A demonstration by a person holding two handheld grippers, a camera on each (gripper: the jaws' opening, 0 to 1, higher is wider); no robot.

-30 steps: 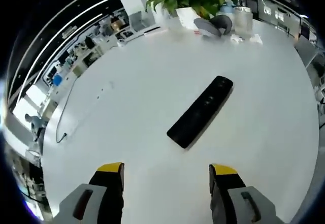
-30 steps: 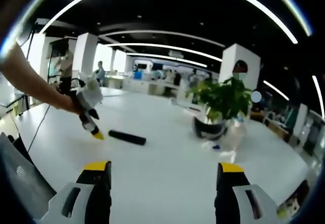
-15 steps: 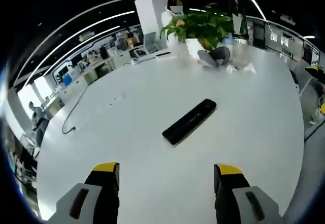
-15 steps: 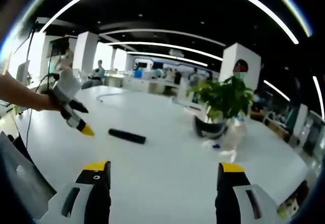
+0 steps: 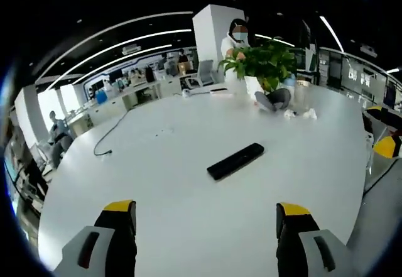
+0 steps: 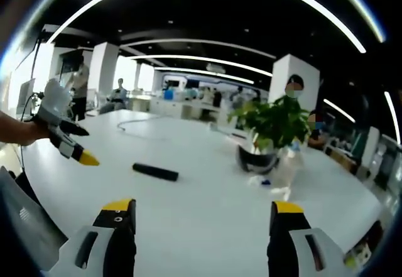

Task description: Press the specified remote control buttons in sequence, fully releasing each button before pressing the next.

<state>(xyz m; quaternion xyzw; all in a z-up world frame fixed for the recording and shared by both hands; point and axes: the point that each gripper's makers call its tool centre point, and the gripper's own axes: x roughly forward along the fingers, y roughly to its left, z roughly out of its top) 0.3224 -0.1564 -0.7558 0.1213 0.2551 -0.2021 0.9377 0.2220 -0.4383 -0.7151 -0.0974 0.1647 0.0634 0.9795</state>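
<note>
Both hand-held grippers gape wide, empty — lower the left hand-held gripper squarely onto the remote, then lift clear.

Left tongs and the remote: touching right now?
Apart. In the right gripper view, the left tongs hang above the table, with bare white surface between their yellow tips and the remote.
</note>
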